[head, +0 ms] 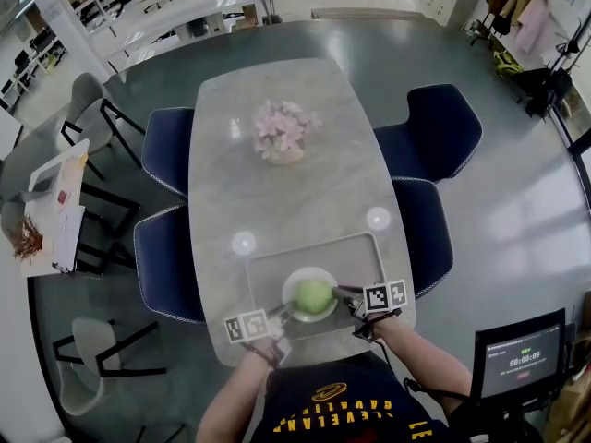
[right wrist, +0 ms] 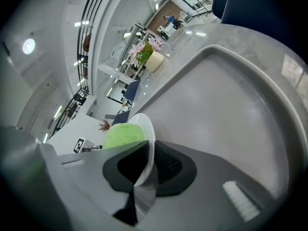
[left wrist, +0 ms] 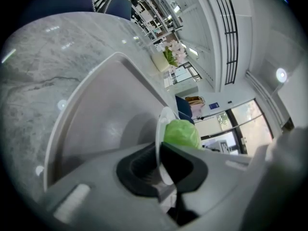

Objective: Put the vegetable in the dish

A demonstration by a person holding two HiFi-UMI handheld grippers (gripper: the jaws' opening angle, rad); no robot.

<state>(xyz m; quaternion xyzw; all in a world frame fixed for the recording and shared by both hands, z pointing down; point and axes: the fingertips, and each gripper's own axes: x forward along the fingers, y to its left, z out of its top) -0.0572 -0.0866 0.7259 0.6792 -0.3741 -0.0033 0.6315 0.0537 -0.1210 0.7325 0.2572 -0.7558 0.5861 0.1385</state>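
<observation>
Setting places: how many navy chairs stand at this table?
4 chairs: two left of the table, far and near; two right, far and near. The person hides the near end.

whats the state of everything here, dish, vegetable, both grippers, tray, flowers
dish: held at its rim from both sides, over the tray
vegetable: sitting in the dish
left gripper: shut on the dish rim
right gripper: shut on the dish rim
tray: flat on the table, at its near end
flowers: upright, mid-table
</observation>
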